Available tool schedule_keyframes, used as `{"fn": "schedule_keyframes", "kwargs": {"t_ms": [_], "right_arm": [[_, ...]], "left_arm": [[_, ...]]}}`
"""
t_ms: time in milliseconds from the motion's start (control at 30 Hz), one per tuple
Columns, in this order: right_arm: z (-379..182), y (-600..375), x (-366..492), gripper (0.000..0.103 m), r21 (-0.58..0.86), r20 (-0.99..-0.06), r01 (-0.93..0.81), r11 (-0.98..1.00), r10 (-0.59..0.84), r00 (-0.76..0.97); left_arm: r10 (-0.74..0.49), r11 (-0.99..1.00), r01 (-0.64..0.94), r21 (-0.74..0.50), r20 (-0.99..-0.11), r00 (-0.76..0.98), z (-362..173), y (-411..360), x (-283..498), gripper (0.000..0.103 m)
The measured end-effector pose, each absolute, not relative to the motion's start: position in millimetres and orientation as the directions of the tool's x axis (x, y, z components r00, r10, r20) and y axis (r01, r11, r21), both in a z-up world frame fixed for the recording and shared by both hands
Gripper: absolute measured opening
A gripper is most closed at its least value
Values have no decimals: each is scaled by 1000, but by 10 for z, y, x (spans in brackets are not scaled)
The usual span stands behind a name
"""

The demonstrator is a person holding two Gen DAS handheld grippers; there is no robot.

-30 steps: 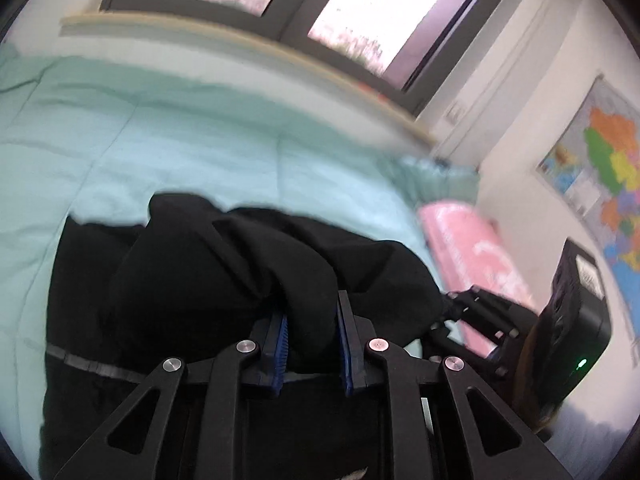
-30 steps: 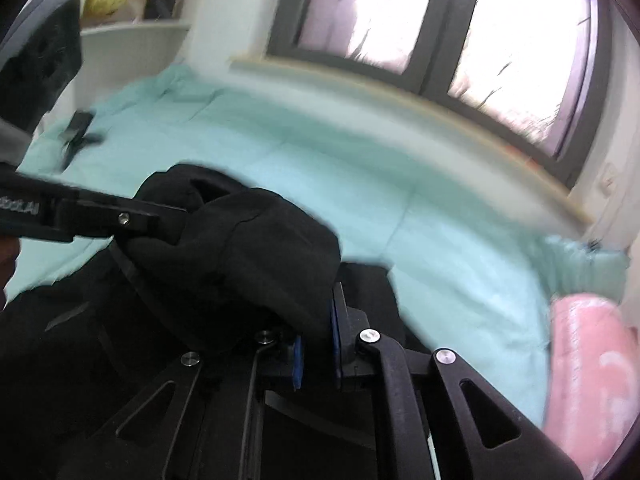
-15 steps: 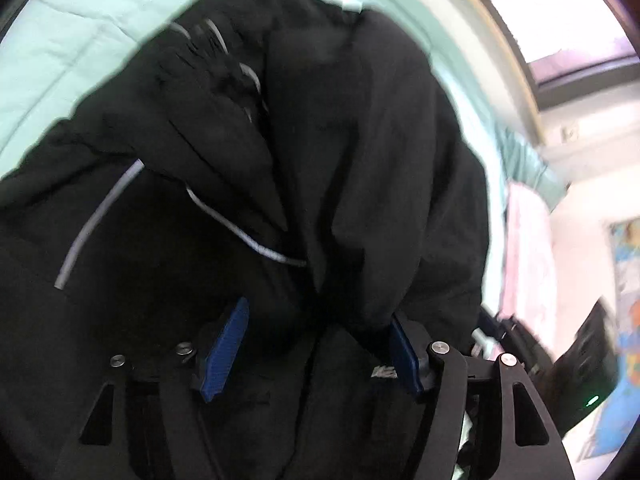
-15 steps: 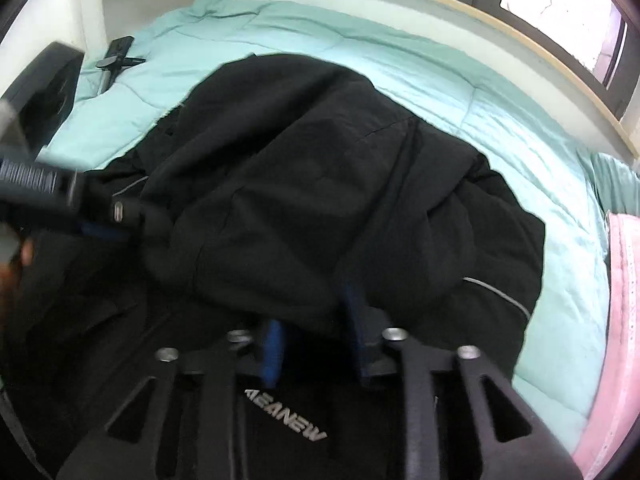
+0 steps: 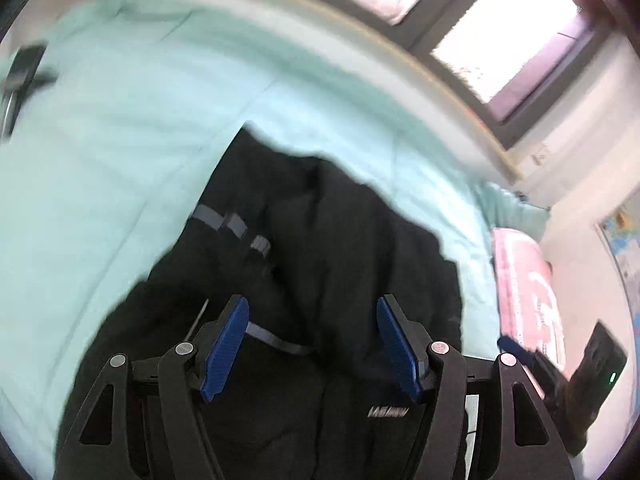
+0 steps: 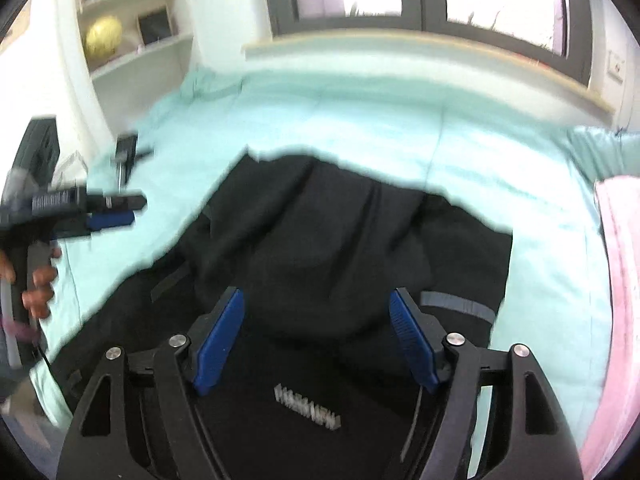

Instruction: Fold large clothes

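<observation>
A large black jacket (image 5: 340, 248) with grey reflective stripes lies folded over itself on the mint-green bed; it also shows in the right wrist view (image 6: 340, 240), with a white logo near the front. My left gripper (image 5: 312, 344) is open and empty, its blue pads spread above the jacket's near part. My right gripper (image 6: 316, 344) is open and empty, just above the jacket near the logo. The left gripper also shows at the left of the right wrist view (image 6: 112, 210), held in a hand. The right gripper shows at the right edge of the left wrist view (image 5: 516, 346).
The mint-green bedspread (image 5: 120, 160) runs back to a windowsill (image 6: 420, 40). A pink pillow (image 5: 528, 292) lies at the bed's right side. A small dark device (image 6: 126, 152) lies on the bed at the far left. Shelves (image 6: 128, 32) stand at the back left.
Both grippers held a fold of the jacket up, carried it forward over the garment, then opened and let go. Both have now pulled back and the fold lies on the jacket.
</observation>
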State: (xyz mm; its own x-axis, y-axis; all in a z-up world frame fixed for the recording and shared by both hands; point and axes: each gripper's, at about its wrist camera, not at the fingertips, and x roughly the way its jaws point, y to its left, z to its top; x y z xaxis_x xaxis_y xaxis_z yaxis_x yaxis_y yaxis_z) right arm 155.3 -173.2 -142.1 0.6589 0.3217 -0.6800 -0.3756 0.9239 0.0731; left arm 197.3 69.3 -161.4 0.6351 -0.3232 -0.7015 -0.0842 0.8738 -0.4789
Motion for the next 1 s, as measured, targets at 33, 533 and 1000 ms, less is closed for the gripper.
{"fn": "schedule_keyframes", "kwargs": {"t_ms": [33,533,1000], "right_arm": [[-1339,-1689,1607,81,79,-664,-370,925,326,673],[-2691,-1680,2710,93,196,-829,-120,973,230,510],[-2273,-1743,2434,98,167,-799,-105,980,198,569]], "left_arm": [[-328,882,-53,-468,-692,643,-1534,649,2044,68],[-324,930,-27,-366,-853,410,-2892,-24,3045,66],[-314,930,9,-368,-780,541,-2487,111,2708,65]]}}
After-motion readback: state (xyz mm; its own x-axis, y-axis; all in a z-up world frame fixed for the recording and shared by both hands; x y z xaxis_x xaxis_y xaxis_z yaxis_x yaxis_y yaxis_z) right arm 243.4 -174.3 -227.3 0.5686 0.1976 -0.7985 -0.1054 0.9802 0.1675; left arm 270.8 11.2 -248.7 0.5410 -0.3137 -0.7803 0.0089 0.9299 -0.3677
